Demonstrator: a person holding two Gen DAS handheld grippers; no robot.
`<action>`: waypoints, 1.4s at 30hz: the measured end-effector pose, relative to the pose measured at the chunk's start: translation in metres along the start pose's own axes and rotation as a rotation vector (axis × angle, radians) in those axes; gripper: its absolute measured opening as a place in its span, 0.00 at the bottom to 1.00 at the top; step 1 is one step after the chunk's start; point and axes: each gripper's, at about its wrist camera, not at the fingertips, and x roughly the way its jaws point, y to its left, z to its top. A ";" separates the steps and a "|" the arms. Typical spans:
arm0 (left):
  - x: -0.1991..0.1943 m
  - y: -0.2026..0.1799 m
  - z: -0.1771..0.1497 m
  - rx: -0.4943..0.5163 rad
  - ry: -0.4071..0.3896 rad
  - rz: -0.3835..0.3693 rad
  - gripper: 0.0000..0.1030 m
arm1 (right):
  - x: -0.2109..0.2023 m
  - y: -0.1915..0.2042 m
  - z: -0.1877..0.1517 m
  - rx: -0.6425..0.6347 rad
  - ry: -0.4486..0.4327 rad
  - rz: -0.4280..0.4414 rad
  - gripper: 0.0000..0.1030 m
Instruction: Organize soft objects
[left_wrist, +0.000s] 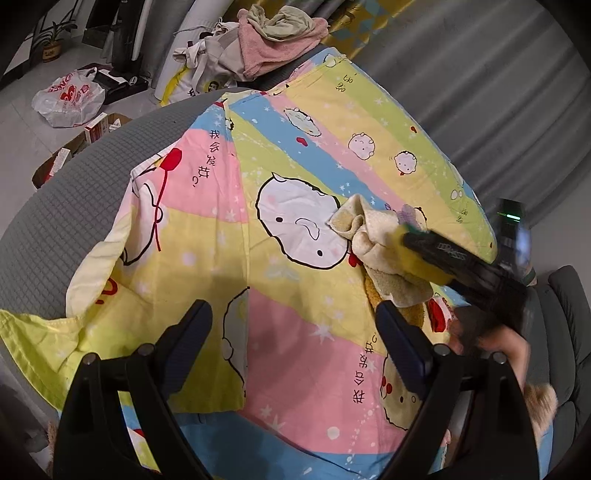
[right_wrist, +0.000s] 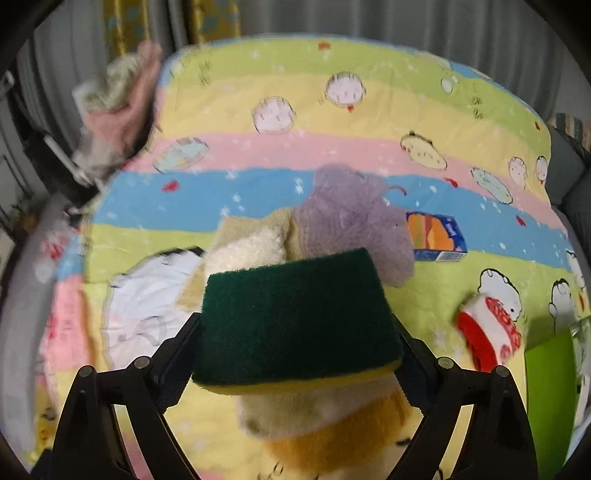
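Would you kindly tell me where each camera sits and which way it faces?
Left wrist: on the left gripper, angled down over the cartoon bedsheet; its open fingers and the right gripper show.
Right wrist: on the right gripper, facing down at the sponge between its fingers, above the towels.
Shared: sheet, sponge, towels.
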 end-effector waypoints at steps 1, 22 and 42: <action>0.000 -0.001 -0.001 0.005 0.001 0.004 0.87 | -0.010 -0.001 -0.003 0.001 -0.021 0.023 0.90; 0.031 -0.037 -0.038 0.135 0.058 0.078 0.87 | -0.054 -0.042 -0.134 0.085 0.099 0.204 0.99; 0.068 -0.092 -0.087 0.264 0.270 -0.142 0.37 | -0.042 -0.115 -0.143 0.414 0.177 0.516 0.56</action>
